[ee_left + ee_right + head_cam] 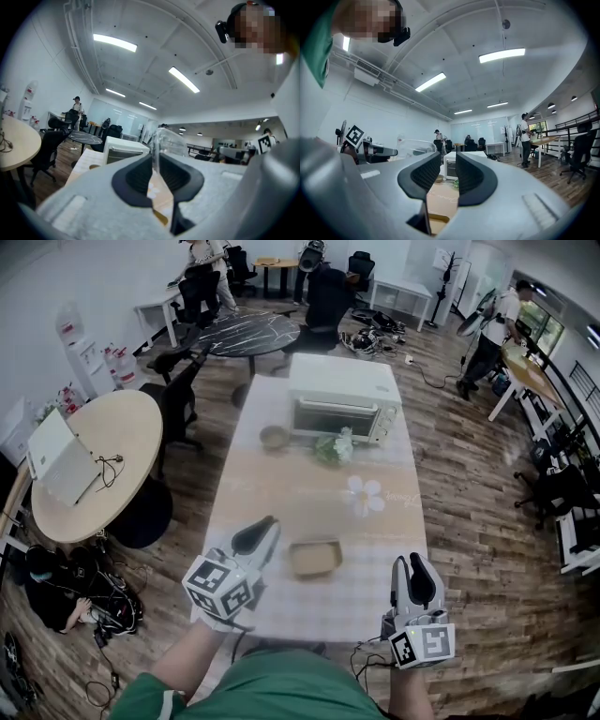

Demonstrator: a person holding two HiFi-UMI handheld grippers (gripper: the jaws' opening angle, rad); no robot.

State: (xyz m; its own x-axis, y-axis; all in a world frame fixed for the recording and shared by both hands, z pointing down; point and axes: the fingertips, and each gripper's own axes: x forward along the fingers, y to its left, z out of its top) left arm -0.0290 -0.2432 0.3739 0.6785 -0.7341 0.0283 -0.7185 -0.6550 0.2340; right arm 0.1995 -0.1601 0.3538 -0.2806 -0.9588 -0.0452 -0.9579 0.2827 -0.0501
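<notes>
My left gripper hangs over the near left of the long table, shut on a thin clear plastic piece that sticks up past its tips. Just right of it lies a shallow tan tray. My right gripper is at the table's near right edge, pointing along the table, with a narrow open gap and nothing between its pads. A white toaster oven stands at the far end, with a small bowl and a bunch of greens in front of it.
A round wooden table with a laptop stands to the left. A dark round table and office chairs lie beyond. People stand at the back and far right. Cables lie on the wooden floor.
</notes>
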